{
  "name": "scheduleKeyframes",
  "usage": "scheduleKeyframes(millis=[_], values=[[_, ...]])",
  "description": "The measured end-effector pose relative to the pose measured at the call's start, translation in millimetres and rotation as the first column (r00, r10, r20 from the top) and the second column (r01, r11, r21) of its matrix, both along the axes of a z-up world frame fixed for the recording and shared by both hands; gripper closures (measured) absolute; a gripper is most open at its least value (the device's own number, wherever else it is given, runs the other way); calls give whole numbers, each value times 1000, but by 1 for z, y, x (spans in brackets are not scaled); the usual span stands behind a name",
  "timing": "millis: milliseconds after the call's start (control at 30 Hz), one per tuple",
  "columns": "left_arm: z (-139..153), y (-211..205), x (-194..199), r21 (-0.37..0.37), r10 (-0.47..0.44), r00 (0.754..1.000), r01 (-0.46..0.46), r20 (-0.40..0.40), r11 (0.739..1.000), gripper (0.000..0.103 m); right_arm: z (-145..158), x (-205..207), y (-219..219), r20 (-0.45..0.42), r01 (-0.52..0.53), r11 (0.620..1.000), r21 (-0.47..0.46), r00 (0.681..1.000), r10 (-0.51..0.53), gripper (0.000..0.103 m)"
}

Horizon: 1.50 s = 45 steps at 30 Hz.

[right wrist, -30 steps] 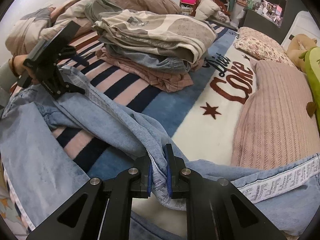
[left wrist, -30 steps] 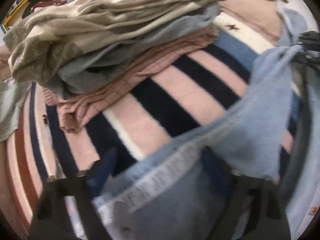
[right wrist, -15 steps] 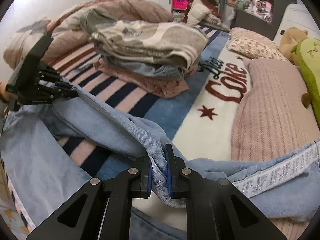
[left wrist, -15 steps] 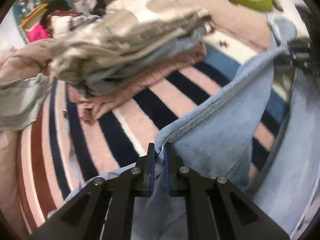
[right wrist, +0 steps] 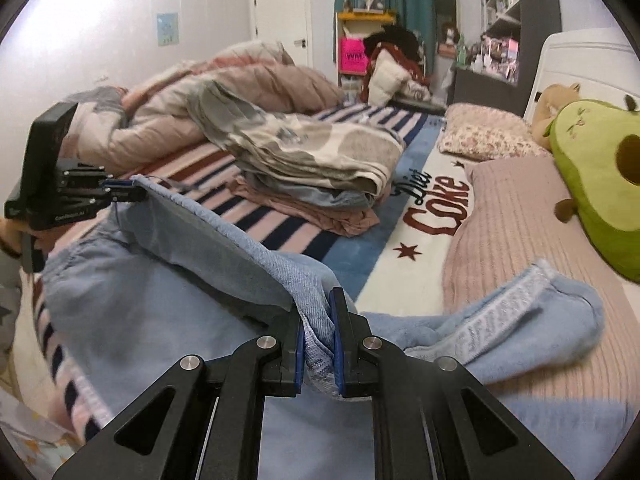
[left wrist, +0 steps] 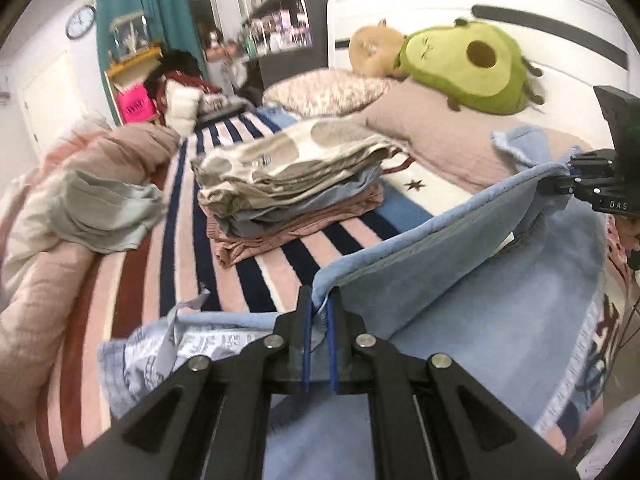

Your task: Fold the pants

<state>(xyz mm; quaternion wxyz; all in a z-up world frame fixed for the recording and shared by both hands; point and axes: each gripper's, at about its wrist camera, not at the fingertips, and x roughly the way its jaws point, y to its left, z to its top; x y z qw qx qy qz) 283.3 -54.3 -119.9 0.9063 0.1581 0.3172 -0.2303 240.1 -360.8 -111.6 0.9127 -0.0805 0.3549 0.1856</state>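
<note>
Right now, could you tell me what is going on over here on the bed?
A person is folding light blue jeans on the bed, a handheld gripper in each hand. The left gripper and the right gripper are each shut on the denim edge, holding it stretched between them above the striped blanket. A stack of folded clothes sits just beyond.

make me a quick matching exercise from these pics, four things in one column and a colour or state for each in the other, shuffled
Things:
1. jeans
2. avocado plush
3. stack of folded clothes
4. left gripper

States:
A. green, lying by the headboard
B. shut on denim edge
C. light blue, stretched between both grippers
D. piled on the striped blanket

Pairs: 1-C, 2-A, 3-D, 4-B
</note>
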Motion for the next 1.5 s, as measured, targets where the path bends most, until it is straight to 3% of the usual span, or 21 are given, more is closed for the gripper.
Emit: scheduleKeyframes(millis=[133,267,400,500,600,667,700,767,833,967,1067,1100,1200,1333,1400,1467,1500], values=[[-7,9,-59,-78,30,1000,-30,-2,997,99,-2,-55,3,39,4,1000,14,999,-5,97],[-40,14,-106,-113,53,998,-56,-31,992,99,-28,-102,6,21,38,998,40,999,-39,97],[-75,12,-124,-114,97,989,-110,-113,987,97,-64,-128,11,-18,124,992,35,992,-123,97],[-86,15,-130,-140,118,983,-138,-139,980,94,-85,-136,12,-55,183,982,39,982,-181,93],[-79,19,-136,-167,112,987,-131,-118,977,78,-92,-140,10,-75,212,975,61,975,-208,88],[-68,26,-140,-181,136,987,-150,-85,972,49,-87,-140,9,-78,216,975,56,974,-211,81],[-61,32,-143,-196,146,987,-157,-70,968,47,-82,-141,8,-71,220,974,49,974,-216,78],[-50,46,-146,-245,163,985,-173,-60,954,44,-68,-145,5,-44,231,971,57,972,-229,57],[-41,62,-147,-279,215,975,-222,-56,934,38,-54,-149,0,-22,252,963,98,968,-251,44],[-41,89,-143,-257,342,938,-346,-62,902,38,-27,-152,-18,43,401,909,114,912,-408,39],[-45,102,-143,-245,380,923,-384,-63,890,38,-16,-148,-34,126,561,825,67,816,-565,30],[-47,105,-143,-251,387,919,-392,-69,885,38,-16,-143,-38,124,584,810,61,800,-587,30],[-50,110,-144,-280,388,918,-394,-78,875,38,-24,-116,-49,77,614,788,49,784,-616,31],[-53,109,-145,-290,393,916,-397,-73,871,38,-39,-79,-58,47,689,724,-28,725,-688,30],[-53,108,-146,-291,394,916,-397,-71,870,38,-42,-68,-60,81,722,689,-60,692,-718,38],[-52,108,-146,-295,391,918,-393,-71,871,38,-39,-60,-60,158,756,644,-118,654,-739,79],[-52,109,-146,-296,391,918,-393,-70,871,38,-36,-58,-61,177,756,645,-113,654,-736,92]])
